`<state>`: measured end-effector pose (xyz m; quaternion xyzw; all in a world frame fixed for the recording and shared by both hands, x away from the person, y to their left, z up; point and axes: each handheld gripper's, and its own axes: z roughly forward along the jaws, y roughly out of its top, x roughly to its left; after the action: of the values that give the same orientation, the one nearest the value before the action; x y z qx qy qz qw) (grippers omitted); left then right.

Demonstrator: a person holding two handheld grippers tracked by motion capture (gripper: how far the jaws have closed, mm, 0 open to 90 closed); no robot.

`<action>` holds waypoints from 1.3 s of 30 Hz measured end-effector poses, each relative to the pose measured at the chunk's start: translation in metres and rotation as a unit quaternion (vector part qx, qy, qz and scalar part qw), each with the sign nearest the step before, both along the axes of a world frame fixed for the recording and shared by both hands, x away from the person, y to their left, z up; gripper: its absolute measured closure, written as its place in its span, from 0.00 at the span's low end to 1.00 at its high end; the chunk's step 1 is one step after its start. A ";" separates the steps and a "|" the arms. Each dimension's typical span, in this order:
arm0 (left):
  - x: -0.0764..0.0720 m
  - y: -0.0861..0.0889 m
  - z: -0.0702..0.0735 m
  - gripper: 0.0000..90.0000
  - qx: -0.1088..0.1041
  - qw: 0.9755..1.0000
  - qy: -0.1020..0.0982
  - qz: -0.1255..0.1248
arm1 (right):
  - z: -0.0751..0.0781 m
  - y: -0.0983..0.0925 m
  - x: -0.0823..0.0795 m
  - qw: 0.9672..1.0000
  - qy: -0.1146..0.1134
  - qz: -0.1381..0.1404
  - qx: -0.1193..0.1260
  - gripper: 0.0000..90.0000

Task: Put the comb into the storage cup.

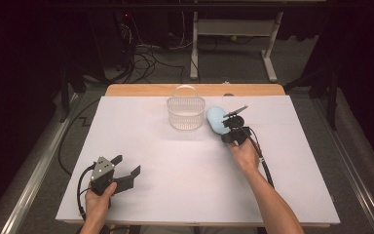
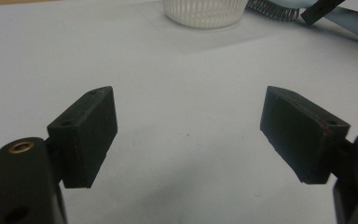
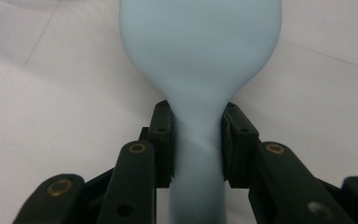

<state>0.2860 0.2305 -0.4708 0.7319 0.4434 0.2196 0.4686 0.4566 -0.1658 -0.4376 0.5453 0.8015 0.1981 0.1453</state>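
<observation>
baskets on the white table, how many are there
1. A clear ribbed plastic basket with an upright hoop handle stands at the far middle of the white table, just left of the pale blue soft balloon-like object.

We see a smooth, rubbery balloon (image 3: 200, 56) with a soft sheen, matt black jaws, a ribbed clear-plastic basket (image 1: 185, 113) — and a matt white sheet (image 1: 175, 161) over the wooden table (image 1: 141, 90).
</observation>
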 end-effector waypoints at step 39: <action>0.000 -0.019 0.007 0.17 0.005 0.999 -0.025 -0.026 | 0.027 -0.043 -0.043 0.996 -0.052 0.062 0.046 0.78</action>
<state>0.2859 0.2111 -0.4643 0.7398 0.4110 0.2281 0.4814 0.4132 -0.2092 -0.4109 0.4893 0.8151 0.2720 0.1492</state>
